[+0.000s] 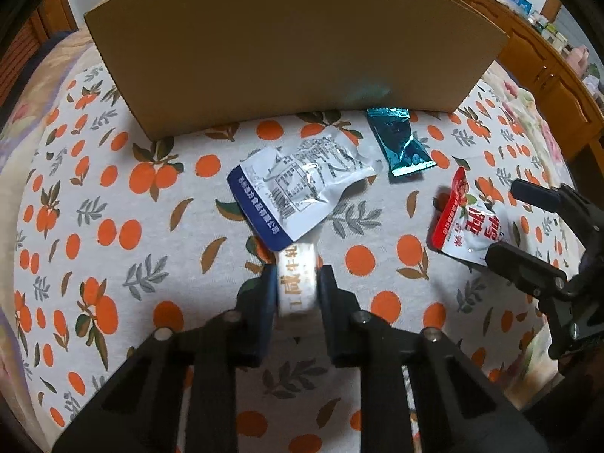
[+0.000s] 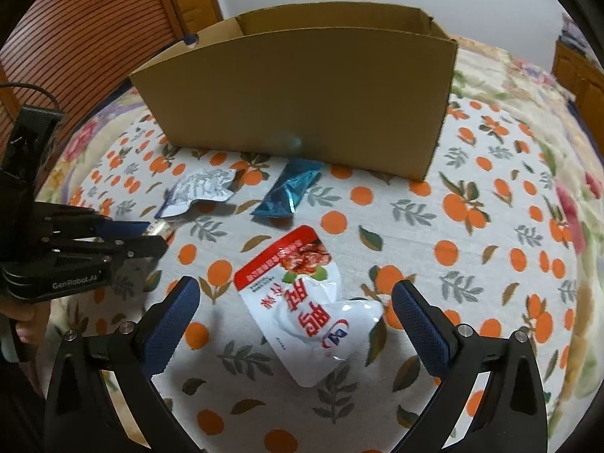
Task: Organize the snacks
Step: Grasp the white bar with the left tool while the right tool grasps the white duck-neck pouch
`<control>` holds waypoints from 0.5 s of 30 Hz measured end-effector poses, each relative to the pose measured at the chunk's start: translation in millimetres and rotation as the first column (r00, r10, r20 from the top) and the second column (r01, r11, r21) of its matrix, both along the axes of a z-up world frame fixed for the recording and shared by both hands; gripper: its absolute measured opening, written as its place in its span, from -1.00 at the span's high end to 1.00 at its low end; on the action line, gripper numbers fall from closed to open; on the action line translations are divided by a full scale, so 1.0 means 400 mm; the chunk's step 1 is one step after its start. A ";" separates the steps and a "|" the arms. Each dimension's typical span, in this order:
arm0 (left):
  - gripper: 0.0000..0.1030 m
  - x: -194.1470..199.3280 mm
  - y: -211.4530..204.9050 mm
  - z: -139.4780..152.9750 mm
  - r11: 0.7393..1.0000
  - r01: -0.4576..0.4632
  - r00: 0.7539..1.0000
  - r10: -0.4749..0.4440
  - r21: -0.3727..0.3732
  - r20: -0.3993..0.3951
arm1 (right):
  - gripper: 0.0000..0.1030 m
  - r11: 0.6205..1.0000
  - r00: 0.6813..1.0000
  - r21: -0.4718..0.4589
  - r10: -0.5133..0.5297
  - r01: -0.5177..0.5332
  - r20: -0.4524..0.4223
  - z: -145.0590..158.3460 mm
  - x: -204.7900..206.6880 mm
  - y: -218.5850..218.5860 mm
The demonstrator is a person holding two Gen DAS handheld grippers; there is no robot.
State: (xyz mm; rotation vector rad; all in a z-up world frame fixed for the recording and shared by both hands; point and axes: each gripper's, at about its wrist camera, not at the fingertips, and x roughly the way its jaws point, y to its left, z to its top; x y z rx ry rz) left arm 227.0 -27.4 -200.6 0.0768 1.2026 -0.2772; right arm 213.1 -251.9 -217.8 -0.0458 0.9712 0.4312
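While the left gripper (image 1: 297,283) points steeply down at the orange-print cloth (image 1: 113,204), its two blue pads are clamped on a small white candy bar (image 1: 296,281) with tan lettering, one pad on each long side. The bar's far end is tucked under the near corner of a white and blue snack packet (image 1: 298,188), which lies printed side up about the middle of the cloth. Whether the bar is off the cloth or resting on it is hard to tell from this angle.

A teal foil packet (image 1: 398,143) lies beyond and to the right of the white one, close to the front wall of the cardboard box (image 1: 294,49). The box stands open-topped along the far edge of the cloth, and its inside is hidden in both views.

The right gripper (image 2: 296,302) hangs over a red and white pouch (image 2: 302,302) near the right edge of the cloth, its jaws spread wide with a blue pad on each side of the pouch and neither touching it. The pouch lies flat, crumpled at its near end, its red strip turned toward the box. In the right wrist view a hand (image 2: 22,324) shows behind the left gripper at the left edge.
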 end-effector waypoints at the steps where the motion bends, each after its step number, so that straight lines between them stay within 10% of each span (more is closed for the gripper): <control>1: 0.63 0.001 0.003 0.002 1.000 -0.005 1.000 0.005 -0.002 -0.012 | -0.97 1.000 1.000 0.007 0.011 -0.011 -0.003 -0.001 0.005 0.001; 15: 0.62 -0.006 0.015 0.089 0.997 0.000 0.999 0.003 -0.083 0.037 | -0.64 0.991 0.982 -0.027 0.129 -0.134 -0.138 -0.043 0.031 0.014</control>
